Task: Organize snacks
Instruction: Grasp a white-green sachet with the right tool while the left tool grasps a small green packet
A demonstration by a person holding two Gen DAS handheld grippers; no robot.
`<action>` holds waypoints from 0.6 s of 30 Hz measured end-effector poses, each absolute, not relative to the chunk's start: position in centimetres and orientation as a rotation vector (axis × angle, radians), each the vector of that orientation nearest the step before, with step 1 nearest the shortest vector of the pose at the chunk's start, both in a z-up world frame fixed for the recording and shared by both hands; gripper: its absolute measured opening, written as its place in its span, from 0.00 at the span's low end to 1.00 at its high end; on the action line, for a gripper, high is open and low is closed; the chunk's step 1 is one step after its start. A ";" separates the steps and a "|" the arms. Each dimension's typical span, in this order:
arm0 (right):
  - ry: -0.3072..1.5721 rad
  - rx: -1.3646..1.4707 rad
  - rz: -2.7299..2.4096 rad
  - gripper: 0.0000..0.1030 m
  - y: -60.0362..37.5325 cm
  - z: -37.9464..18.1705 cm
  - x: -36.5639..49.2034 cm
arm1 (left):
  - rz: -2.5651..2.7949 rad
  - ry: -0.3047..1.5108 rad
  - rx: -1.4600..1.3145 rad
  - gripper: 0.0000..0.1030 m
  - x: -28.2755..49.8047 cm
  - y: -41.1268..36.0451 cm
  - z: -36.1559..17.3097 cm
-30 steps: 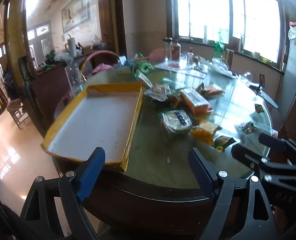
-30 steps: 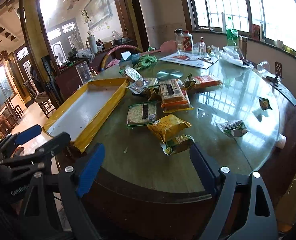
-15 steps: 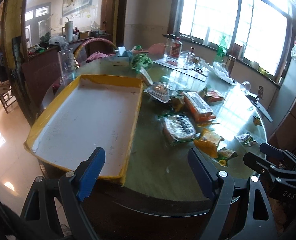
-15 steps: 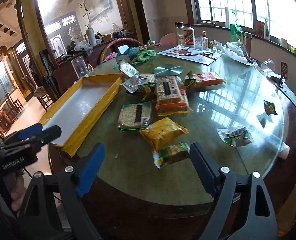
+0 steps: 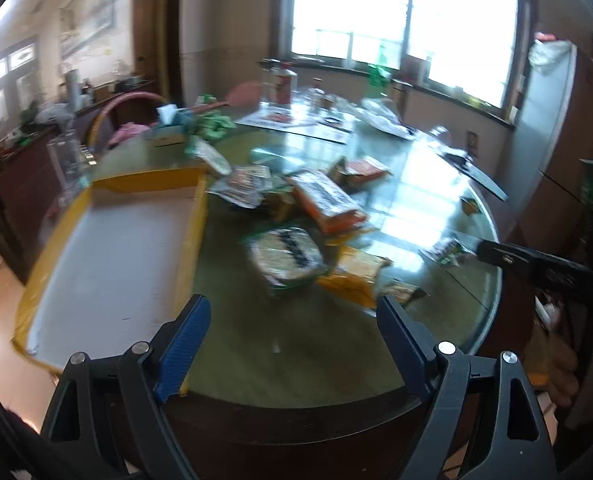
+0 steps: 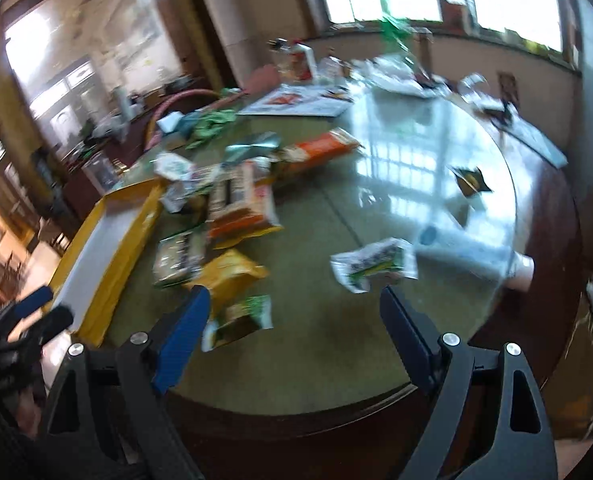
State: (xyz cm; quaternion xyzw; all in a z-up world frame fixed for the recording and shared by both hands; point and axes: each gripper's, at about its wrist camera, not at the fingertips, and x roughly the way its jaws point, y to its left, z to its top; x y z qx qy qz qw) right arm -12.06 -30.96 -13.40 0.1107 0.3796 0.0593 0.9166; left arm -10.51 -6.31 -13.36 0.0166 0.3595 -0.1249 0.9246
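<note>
I'm holding both fingers spread and empty, left gripper [image 5: 292, 320] hovering over the counter [image 5: 296, 352], yellow tray [image 5: 108, 256] at ten o'clock, right gripper [image 6: 294, 312] facing what is probably, through blur, a green packet [image 6: 240, 318].

One tray [image 5: 108, 264]; two grippers [image 5: 292, 312] [image 6: 292, 312]

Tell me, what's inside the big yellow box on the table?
Nothing that shows: the yellow box holds only its bare white floor, and every snack lies outside it on the table. Its nearest corner sits hidden behind the left gripper's blue finger.
</note>
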 end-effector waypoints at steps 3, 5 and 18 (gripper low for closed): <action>0.821 0.267 0.106 0.77 -32.2 -15.1 -10.7 | -0.328 0.759 0.044 0.82 -10.1 -7.5 -14.3; 0.870 0.320 0.101 0.74 -33.0 -16.7 -9.3 | -0.370 0.781 0.058 0.81 -9.7 -8.5 -14.9; 0.970 0.506 0.038 0.46 -36.9 -20.6 -4.7 | -0.662 0.878 0.170 0.65 -6.3 -17.3 -18.4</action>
